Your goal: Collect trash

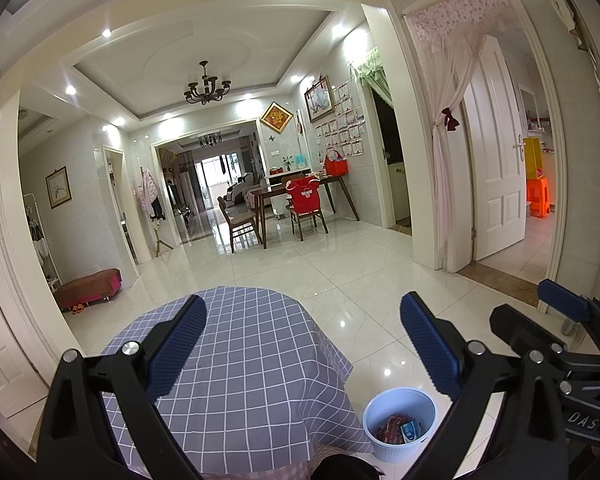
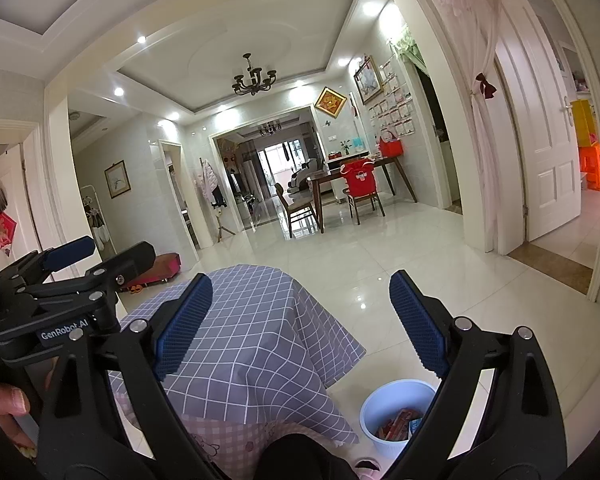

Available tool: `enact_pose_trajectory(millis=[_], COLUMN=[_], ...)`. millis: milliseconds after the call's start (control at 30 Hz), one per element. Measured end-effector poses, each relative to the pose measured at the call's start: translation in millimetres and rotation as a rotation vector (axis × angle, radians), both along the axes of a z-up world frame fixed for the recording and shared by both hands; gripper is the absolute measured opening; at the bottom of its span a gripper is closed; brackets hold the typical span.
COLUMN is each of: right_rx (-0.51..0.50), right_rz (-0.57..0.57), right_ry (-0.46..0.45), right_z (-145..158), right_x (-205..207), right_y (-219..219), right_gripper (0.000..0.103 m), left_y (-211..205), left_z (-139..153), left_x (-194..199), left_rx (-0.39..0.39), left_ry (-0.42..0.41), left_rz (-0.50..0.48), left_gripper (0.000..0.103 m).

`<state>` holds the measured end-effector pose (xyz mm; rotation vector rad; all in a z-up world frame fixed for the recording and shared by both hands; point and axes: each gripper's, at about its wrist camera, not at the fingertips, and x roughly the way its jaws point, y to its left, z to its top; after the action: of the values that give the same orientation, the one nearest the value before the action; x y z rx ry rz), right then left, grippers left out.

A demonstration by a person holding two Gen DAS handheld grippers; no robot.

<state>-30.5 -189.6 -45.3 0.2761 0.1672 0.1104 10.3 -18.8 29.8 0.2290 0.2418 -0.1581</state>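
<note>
We take the dining table point(image 1: 300, 190) as landmark. A wooden chair draped in a red garment point(image 1: 305, 200) stands at its near side; a second chair point(image 1: 236, 220) stands at its left end. A red bag point(image 1: 335, 165) rests on its far right corner. Above and left of it hangs a dark chandelier point(image 1: 207, 86). Right of it we see a white panelled door point(image 1: 496, 160) behind a tied-back curtain point(image 1: 446, 140). Nearer than it stands a low table under a grey checked cloth point(image 1: 244, 344).
</note>
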Motion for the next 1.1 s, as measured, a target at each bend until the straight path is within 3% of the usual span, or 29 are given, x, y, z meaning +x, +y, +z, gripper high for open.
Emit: enact_pose_trajectory(millis=[1100], right_rx=[0.004], right_rz=[0.003], right_ry=[0.009], right_z=[-2.4], right_x=[-0.8], right_y=[3.1], right_gripper=[0.089], left_y=[1.2], left_z=[4.6], left_x=[-1.1], left_rx=[0.009], left_ry=[0.005], left_rz=[0.0], left_gripper=[0.096])
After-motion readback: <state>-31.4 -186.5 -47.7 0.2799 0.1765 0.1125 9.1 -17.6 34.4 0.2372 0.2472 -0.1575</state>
